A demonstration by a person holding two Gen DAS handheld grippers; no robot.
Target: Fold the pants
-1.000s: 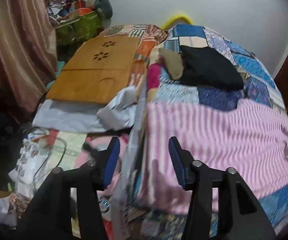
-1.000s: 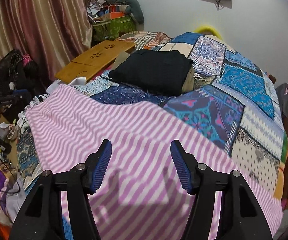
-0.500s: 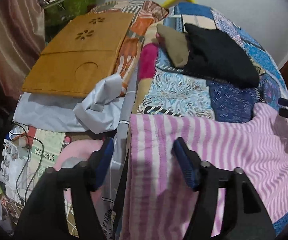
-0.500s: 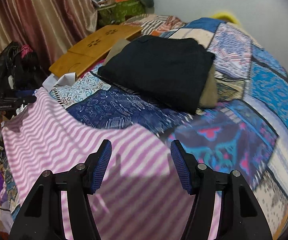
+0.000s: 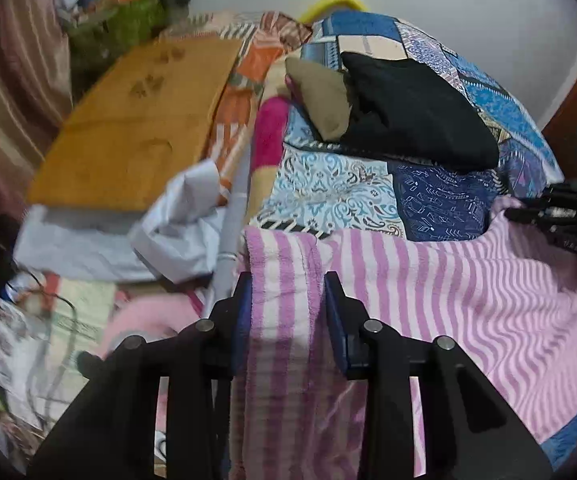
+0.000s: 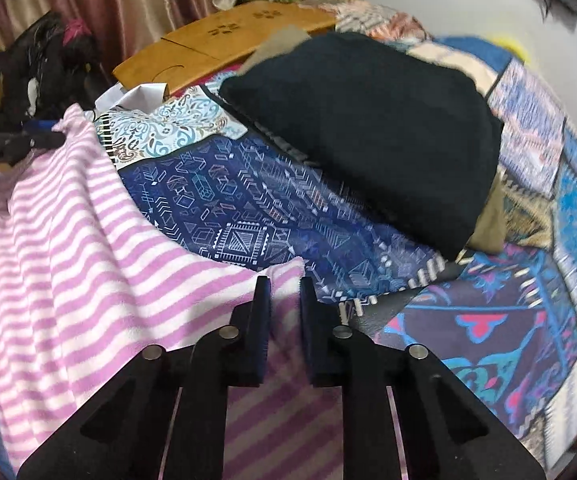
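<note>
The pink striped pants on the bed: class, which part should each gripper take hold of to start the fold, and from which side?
Grip the far edge of the pink striped pants at its two corners, coming from above over the near side. That edge lies flat and free on the quilt; the left gripper and right gripper are closing there, cloth between their fingers.
</note>
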